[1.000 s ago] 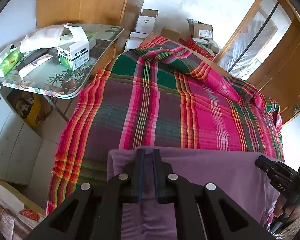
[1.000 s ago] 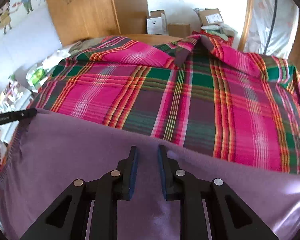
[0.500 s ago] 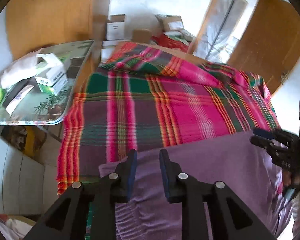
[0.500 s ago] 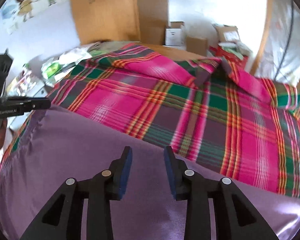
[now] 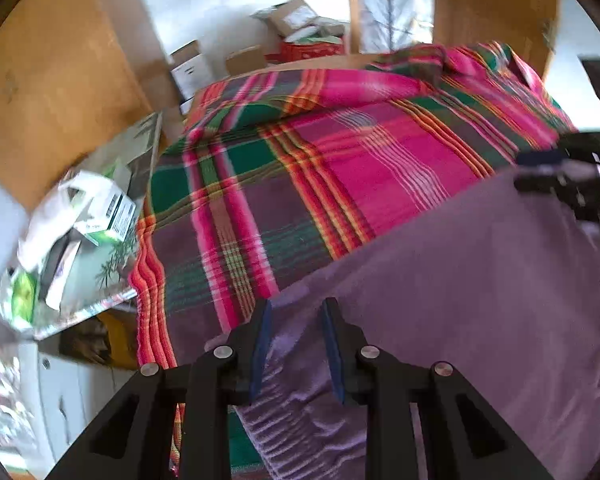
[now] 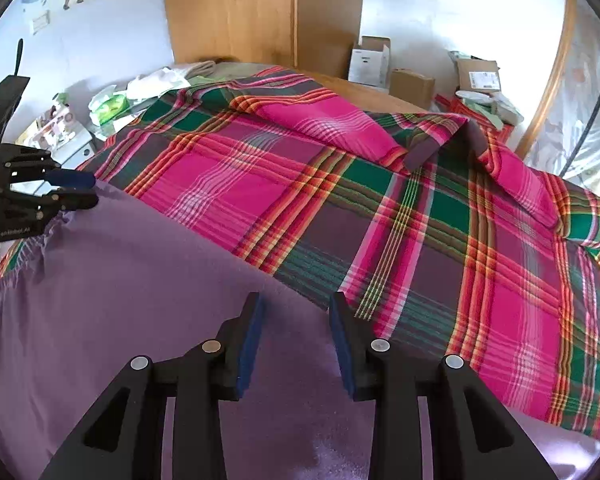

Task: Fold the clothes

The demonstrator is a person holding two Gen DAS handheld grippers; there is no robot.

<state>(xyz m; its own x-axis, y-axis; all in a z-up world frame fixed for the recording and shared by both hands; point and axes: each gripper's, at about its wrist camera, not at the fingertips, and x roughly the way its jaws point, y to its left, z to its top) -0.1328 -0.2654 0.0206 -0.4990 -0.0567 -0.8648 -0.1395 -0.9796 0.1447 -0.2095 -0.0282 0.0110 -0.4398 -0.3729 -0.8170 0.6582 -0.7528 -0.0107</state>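
Note:
A purple garment (image 5: 460, 300) lies spread on the near part of a bed covered with a pink, green and purple plaid blanket (image 5: 340, 152). Its gathered edge is at the left end. My left gripper (image 5: 296, 304) hangs open just above that left corner, with nothing between its blue pads. My right gripper (image 6: 296, 298) is open over the far edge of the purple garment (image 6: 140, 280), holding nothing. Each gripper shows in the other's view: the right gripper (image 5: 556, 170) at the garment's right corner, the left gripper (image 6: 74, 190) at its left corner.
A glass side table (image 5: 136, 160) with tissue boxes and packets stands left of the bed. Cardboard boxes (image 6: 370, 60) sit by the far wall next to a wooden wardrobe (image 6: 240, 8). The plaid blanket (image 6: 420, 220) is rumpled at the far side.
Both grippers have let go of the purple garment and opened wide. The left wrist view has swung and tilted to the right; the garment now rests on the blanket.

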